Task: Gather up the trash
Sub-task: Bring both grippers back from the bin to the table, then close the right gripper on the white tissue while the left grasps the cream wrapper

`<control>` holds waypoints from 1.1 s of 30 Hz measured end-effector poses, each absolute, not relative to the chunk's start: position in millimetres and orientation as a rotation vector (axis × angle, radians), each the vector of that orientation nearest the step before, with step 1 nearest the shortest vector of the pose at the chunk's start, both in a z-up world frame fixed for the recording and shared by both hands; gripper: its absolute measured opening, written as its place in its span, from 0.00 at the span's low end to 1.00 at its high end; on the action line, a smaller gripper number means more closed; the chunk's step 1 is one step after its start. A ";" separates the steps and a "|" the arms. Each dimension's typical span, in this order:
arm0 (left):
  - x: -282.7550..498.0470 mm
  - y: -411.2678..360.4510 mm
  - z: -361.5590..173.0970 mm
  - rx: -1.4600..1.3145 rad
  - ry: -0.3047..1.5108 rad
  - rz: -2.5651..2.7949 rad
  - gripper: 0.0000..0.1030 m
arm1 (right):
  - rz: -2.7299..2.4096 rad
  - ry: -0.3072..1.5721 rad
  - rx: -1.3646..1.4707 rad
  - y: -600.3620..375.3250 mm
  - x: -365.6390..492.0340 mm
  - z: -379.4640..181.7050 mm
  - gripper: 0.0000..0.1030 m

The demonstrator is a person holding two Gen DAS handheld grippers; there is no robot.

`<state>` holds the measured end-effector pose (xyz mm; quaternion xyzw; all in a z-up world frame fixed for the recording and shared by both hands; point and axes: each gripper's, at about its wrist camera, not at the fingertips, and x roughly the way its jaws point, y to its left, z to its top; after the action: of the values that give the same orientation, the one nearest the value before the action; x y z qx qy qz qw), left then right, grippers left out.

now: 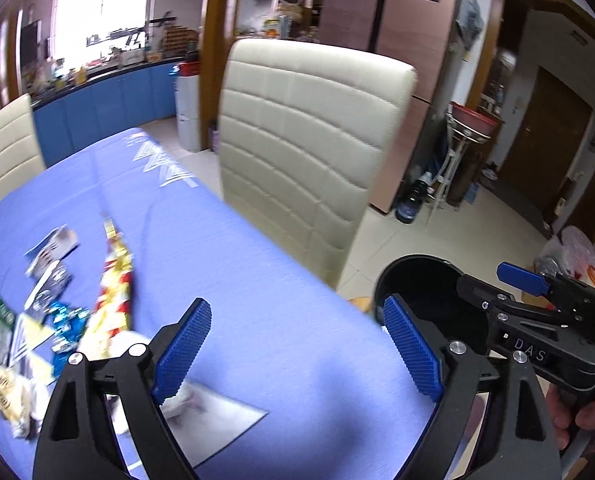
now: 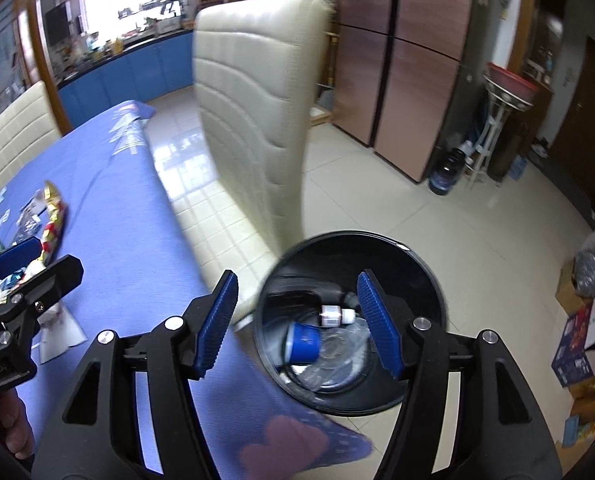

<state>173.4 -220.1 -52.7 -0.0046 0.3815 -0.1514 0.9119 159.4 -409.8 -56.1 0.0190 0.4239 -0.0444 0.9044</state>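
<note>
1. Blue cloth covers my table (image 1: 257,264), and two cream chairs stand at it: one (image 1: 309,152) at the long edge, a second (image 1: 5,152) at the far left.
2. My left gripper (image 1: 297,350) hangs over the cloth with its jaws spread wide and nothing between them. Just behind its left finger lie a crumpled white scrap (image 1: 179,400) and a flat grey sheet (image 1: 217,420).
3. Wrappers (image 1: 49,320) lie in a loose heap at the table's left. I count one long red-and-yellow bag (image 1: 113,288), about two silver packets, one blue foil piece and a green-and-white pack; motion blur hides the rest.
4. My right gripper (image 2: 297,322) hovers above the one black bin (image 2: 417,384), which stands on the floor beside the table corner; its jaws are parted and empty.
5. In the bin I see one blue cup (image 2: 303,342), one small white bottle (image 2: 335,315) and clear crumpled plastic (image 2: 337,364).
</note>
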 end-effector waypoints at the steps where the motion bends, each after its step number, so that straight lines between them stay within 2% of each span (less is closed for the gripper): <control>1: 172.3 -214.1 -52.2 -0.013 0.786 -0.302 0.85 | -0.077 0.876 0.029 -401.0 160.3 -55.0 0.64; 14: 131.6 -103.2 -49.5 -0.017 0.778 -0.097 0.87 | 0.133 0.903 -0.064 -276.4 158.5 -56.3 0.66; 22: 113.6 -32.2 -67.5 -0.036 0.813 0.064 0.87 | 0.218 0.940 -0.108 -216.7 158.1 -73.1 0.66; 33: 121.9 7.0 -94.4 -0.048 0.856 0.109 0.87 | 0.228 0.972 -0.134 -181.0 173.3 -91.9 0.66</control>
<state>121.9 7.0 -94.4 -0.0234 0.4149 0.0529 0.9080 173.3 -181.0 -91.9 -0.0644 0.4657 0.1090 0.8758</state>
